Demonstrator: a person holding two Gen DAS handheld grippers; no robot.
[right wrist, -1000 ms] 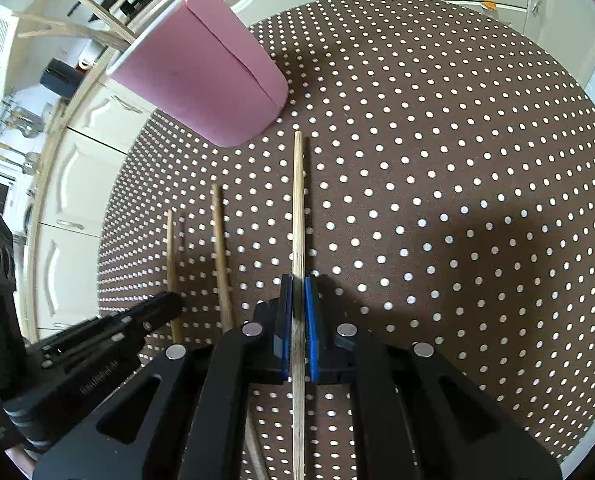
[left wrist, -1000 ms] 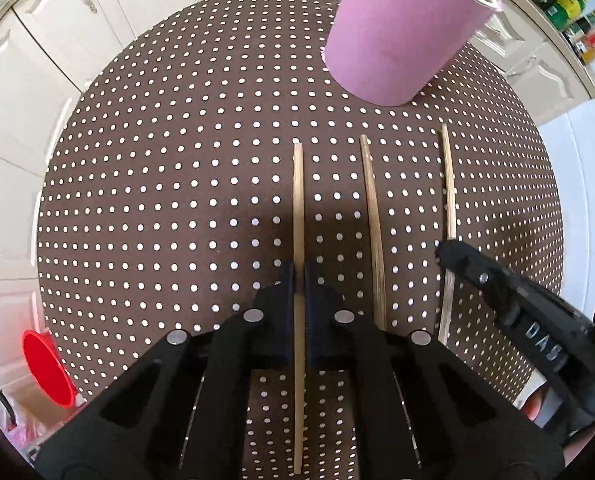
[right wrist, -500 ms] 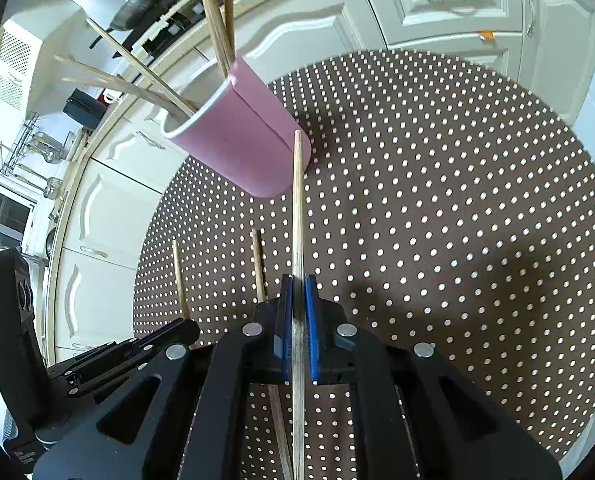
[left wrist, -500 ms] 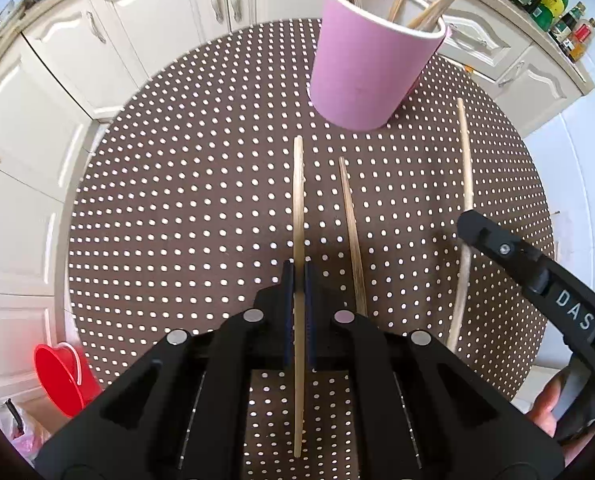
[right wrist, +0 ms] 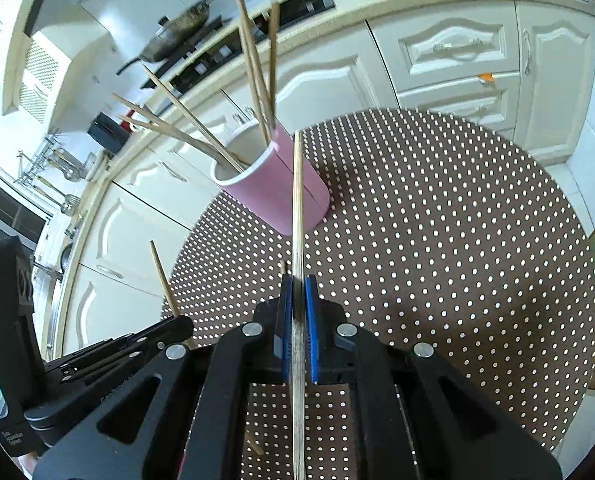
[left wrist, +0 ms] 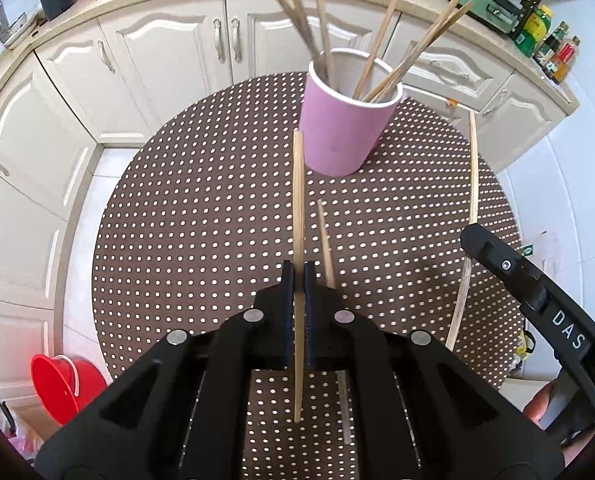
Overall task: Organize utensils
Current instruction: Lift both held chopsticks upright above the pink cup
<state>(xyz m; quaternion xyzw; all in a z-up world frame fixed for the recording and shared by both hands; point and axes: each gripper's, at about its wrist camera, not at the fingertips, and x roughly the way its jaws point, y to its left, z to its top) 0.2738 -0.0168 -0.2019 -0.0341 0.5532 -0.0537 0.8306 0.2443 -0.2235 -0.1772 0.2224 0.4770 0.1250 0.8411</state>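
Observation:
My left gripper is shut on a wooden chopstick, held above the table and pointing at the pink cup. My right gripper is shut on another chopstick, also raised and pointing at the pink cup. The cup stands on the dotted brown round table and holds several chopsticks. One loose chopstick lies on the table just right of my left fingers. The right gripper's chopstick shows at the right of the left wrist view.
White kitchen cabinets curve around the far side of the table. A red bucket sits on the floor at the lower left. Bottles stand on the counter at the far right. A stovetop with a pan is behind the cup.
Both grippers have lifted their chopsticks off the table and risen, so the table and cup look farther away. One chopstick stays lying on the table.

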